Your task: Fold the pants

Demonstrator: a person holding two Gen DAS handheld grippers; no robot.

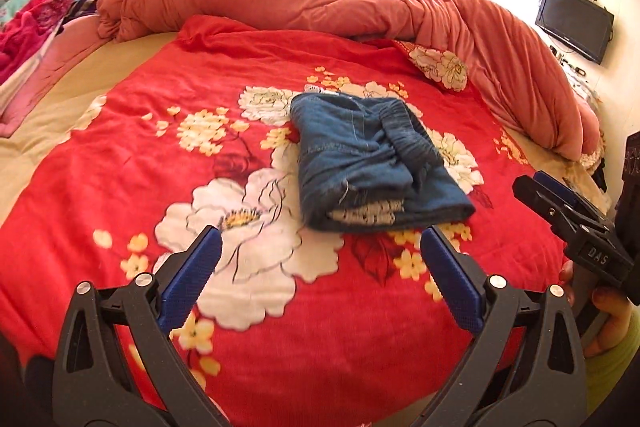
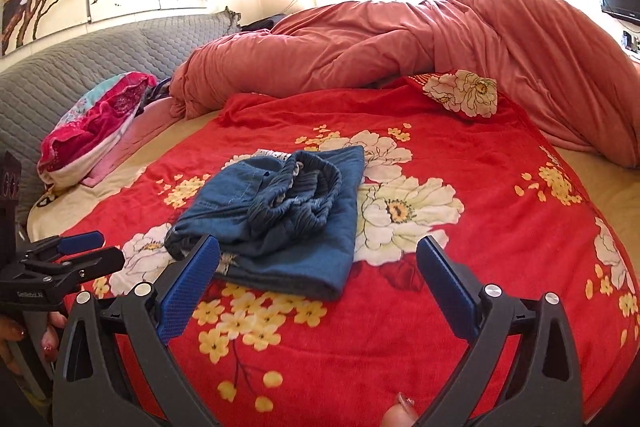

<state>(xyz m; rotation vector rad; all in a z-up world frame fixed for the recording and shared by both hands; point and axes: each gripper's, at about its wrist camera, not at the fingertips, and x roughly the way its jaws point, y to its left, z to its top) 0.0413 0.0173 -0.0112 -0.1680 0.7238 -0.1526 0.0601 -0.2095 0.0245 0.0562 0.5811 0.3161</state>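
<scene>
The blue denim pants (image 1: 360,163) lie folded into a compact bundle on the red floral blanket (image 1: 160,147), waistband bunched on top. My left gripper (image 1: 320,233) stands open just short of the bundle's near edge, nothing between its blue pads. In the right wrist view the pants (image 2: 280,219) sit ahead and slightly left on the blanket (image 2: 480,267). My right gripper (image 2: 319,242) is open and empty, its left finger overlapping the bundle's near corner in the picture. Each gripper shows in the other's view: the right gripper (image 1: 530,181) at the right edge, the left gripper (image 2: 110,247) at the left edge.
A heaped salmon duvet (image 2: 400,43) runs along the far side of the bed. Pink and floral clothes (image 2: 92,131) lie piled by the grey quilted headboard (image 2: 80,67). A television (image 1: 574,21) hangs on the right wall. Beige sheet (image 1: 48,115) borders the blanket.
</scene>
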